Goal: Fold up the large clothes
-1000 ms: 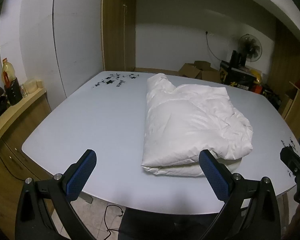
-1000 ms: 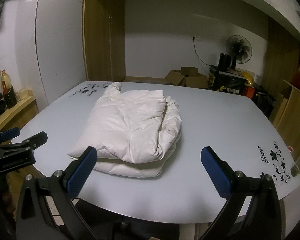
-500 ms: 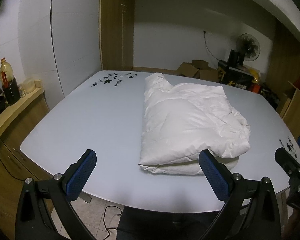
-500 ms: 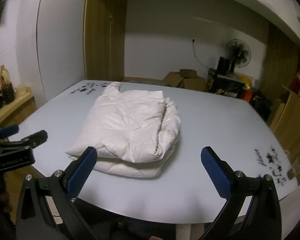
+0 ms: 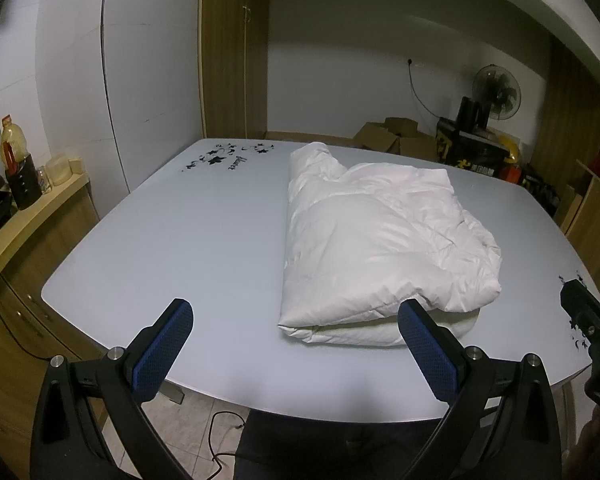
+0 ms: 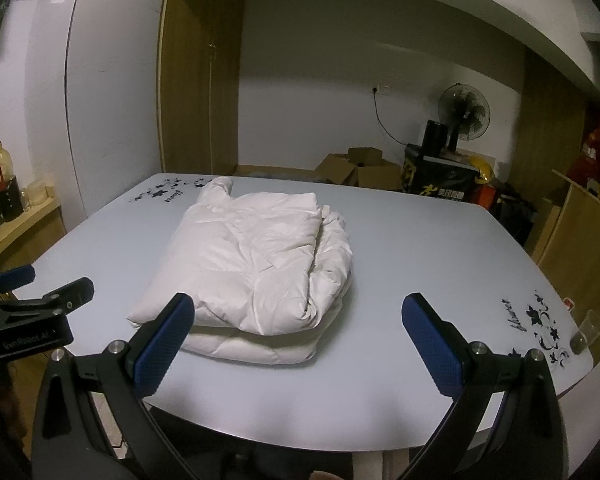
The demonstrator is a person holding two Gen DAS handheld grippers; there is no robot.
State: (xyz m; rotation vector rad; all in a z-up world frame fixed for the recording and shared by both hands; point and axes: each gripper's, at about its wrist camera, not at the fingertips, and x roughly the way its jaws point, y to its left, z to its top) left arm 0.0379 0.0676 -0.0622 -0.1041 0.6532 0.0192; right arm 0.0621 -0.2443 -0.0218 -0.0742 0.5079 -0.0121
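A white puffy jacket (image 5: 380, 240) lies folded in a thick bundle on the pale grey table (image 5: 172, 240); it also shows in the right wrist view (image 6: 256, 264). My left gripper (image 5: 296, 344) is open and empty, held back over the table's near edge, left of the bundle's near end. My right gripper (image 6: 300, 340) is open and empty, held above the near edge, in front of the bundle. Each gripper shows at the edge of the other's view: the right one (image 5: 592, 320) and the left one (image 6: 28, 312).
Black flower decals (image 5: 228, 158) mark the table's far left corner and its near right corner (image 6: 536, 320). A small glass (image 6: 586, 332) stands at the right edge. A wooden counter with bottles (image 5: 16, 184) runs on the left. Boxes and a fan (image 6: 464, 112) stand behind.
Both grippers have pulled back and risen slightly from the table; the folded jacket looks smaller and has not moved. Both stay open.
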